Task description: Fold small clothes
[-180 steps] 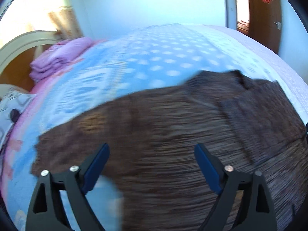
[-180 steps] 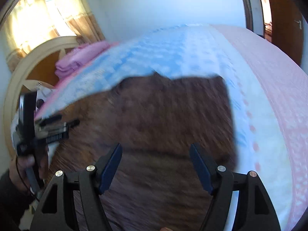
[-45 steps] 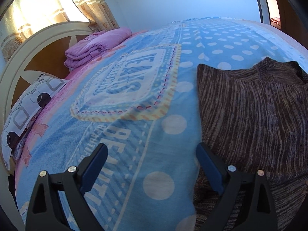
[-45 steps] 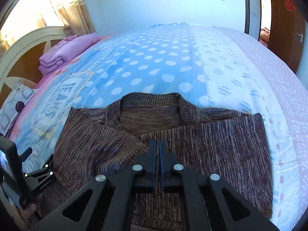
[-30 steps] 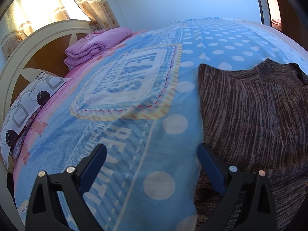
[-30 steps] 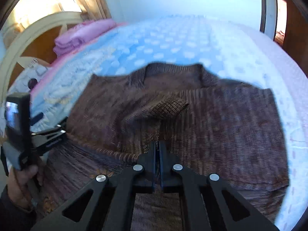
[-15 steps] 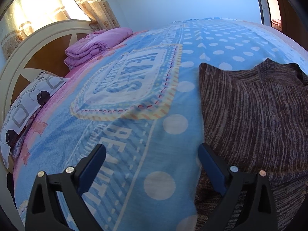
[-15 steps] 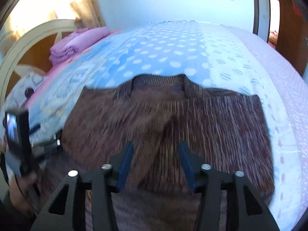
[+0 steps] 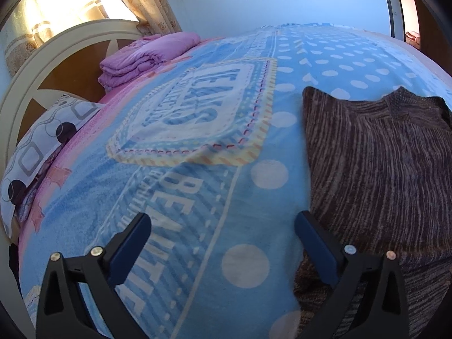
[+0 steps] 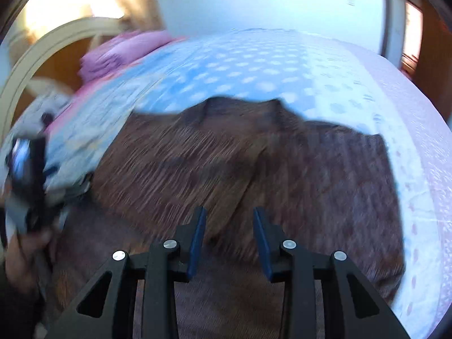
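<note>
A right hand-held gripper (image 10: 228, 238) hangs over a brown knitted sweater (image 10: 254, 175) on a bed, its blue-padded jaws partly apart with nothing pinched between them; the knit lies below the pads, not in them. From that gripper, the sweater spreads toward 12 o'clock, its ribbed neckline (image 10: 240, 107) at the far edge, and what looks like a sleeve or side panel is already laid across the chest, leaving a diagonal edge that runs up from just ahead of the jaws. The view is motion-blurred, so finer creases cannot be read.

At 9 o'clock in the same view, a person's hand (image 10: 22, 248) grips the left hand-held gripper (image 9: 223, 243), whose jaws stand wide and empty above the blue polka-dot blanket (image 9: 197, 197). In its own view the sweater's straight side edge lies at 3 o'clock, just beside the right-hand finger (image 9: 313, 240).

Beyond, at 10 o'clock, a folded pink quilt (image 9: 147, 53) rests by the cream headboard (image 9: 56, 50), with a patterned pillow (image 9: 36, 152) below it.

The folding appears about midway: one side seems turned in, while the remaining side and the final crosswise fold look still to be done.
</note>
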{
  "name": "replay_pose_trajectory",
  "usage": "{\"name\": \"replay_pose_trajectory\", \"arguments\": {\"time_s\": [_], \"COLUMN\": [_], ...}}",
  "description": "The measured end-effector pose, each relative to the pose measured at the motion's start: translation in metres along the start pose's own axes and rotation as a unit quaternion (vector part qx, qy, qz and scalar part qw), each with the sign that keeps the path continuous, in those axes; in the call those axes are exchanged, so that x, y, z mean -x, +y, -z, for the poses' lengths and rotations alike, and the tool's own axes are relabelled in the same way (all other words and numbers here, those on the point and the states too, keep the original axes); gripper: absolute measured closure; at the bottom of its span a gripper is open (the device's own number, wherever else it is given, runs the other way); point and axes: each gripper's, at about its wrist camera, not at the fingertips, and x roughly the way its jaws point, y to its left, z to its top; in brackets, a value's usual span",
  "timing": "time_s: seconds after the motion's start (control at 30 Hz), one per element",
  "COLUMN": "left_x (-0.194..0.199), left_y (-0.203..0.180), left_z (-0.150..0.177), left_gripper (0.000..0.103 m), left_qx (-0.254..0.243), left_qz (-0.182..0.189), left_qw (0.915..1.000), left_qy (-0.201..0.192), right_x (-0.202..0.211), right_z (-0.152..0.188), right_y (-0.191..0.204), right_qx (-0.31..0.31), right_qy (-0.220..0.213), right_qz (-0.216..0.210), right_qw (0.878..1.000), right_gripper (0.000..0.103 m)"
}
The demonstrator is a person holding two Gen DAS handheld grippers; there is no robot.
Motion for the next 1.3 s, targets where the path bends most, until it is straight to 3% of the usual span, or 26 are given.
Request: {"name": "replay_pose_trajectory", "arguments": {"time_s": [0.07, 0.13, 0.17, 0.23, 0.33, 0.43, 0.5, 0.57, 0.67, 0.77, 0.9, 0.97, 1.07, 1.17, 1.3], "left_x": [0.0, 0.002, 0.004, 0.008, 0.017, 0.018, 0.013, 0.011, 0.005, 0.0, 0.011, 0.017, 0.014, 0.01, 0.011], "left_y": [0.003, 0.012, 0.021, 0.037, 0.041, 0.024, 0.015, 0.02, 0.034, 0.038, 0.029, 0.025, 0.019, 0.019, 0.022], "left_z": [0.0, 0.001, 0.002, 0.007, 0.013, 0.013, 0.011, 0.01, 0.013, 0.015, 0.016, 0.017, 0.016, 0.015, 0.016], "left_gripper": [0.0, 0.0, 0.0, 0.0, 0.0, 0.0, 0.0, 0.0, 0.0, 0.0, 0.0, 0.0, 0.0, 0.0, 0.0], "left_qx": [0.007, 0.023, 0.039, 0.063, 0.067, 0.029, 0.002, 0.01, 0.038, 0.053, 0.035, 0.022, 0.005, 0.005, 0.008], "left_qz": [0.009, 0.044, 0.073, 0.096, 0.093, 0.072, 0.055, 0.062, 0.088, 0.109, 0.088, 0.081, 0.056, 0.051, 0.05], "left_qw": [0.9999, 0.9988, 0.9966, 0.9933, 0.9933, 0.9969, 0.9985, 0.998, 0.9951, 0.9918, 0.9954, 0.9965, 0.9984, 0.9986, 0.9986], "left_qy": [-0.001, -0.004, -0.002, 0.0, -0.01, -0.009, -0.001, 0.005, 0.025, 0.039, 0.016, -0.001, 0.006, 0.015, 0.012], "right_x": [0.003, 0.019, 0.031, 0.049, 0.062, 0.041, 0.029, 0.03, 0.032, 0.032, 0.045, 0.056, 0.055, 0.038, 0.015], "right_z": [0.012, 0.025, 0.032, 0.042, 0.058, 0.058, 0.059, 0.056, 0.058, 0.065, 0.061, 0.055, 0.043, 0.029, 0.035], "right_y": [-0.011, -0.034, -0.051, -0.073, -0.102, -0.12, -0.144, -0.154, -0.143, -0.156, -0.156, -0.139, -0.116, -0.106, -0.129], "right_qx": [-0.009, -0.043, -0.061, -0.076, -0.084, -0.087, -0.128, -0.166, -0.142, -0.16, -0.171, -0.149, -0.11, -0.089, -0.133], "right_qy": [-0.002, -0.018, -0.029, -0.041, -0.031, 0.005, 0.009, 0.0, 0.0, -0.007, -0.025, -0.048, -0.059, -0.053, -0.011], "right_qz": [0.005, 0.004, 0.017, 0.056, 0.085, 0.098, 0.105, 0.109, 0.138, 0.122, 0.118, 0.115, 0.108, 0.106, 0.141], "right_qw": [1.0, 0.999, 0.998, 0.995, 0.992, 0.991, 0.986, 0.98, 0.98, 0.979, 0.978, 0.981, 0.986, 0.989, 0.981], "right_gripper": [0.066, 0.066, 0.066, 0.066, 0.064, 0.064, 0.061, 0.06, 0.06, 0.053, 0.051, 0.05, 0.05, 0.05, 0.05]}}
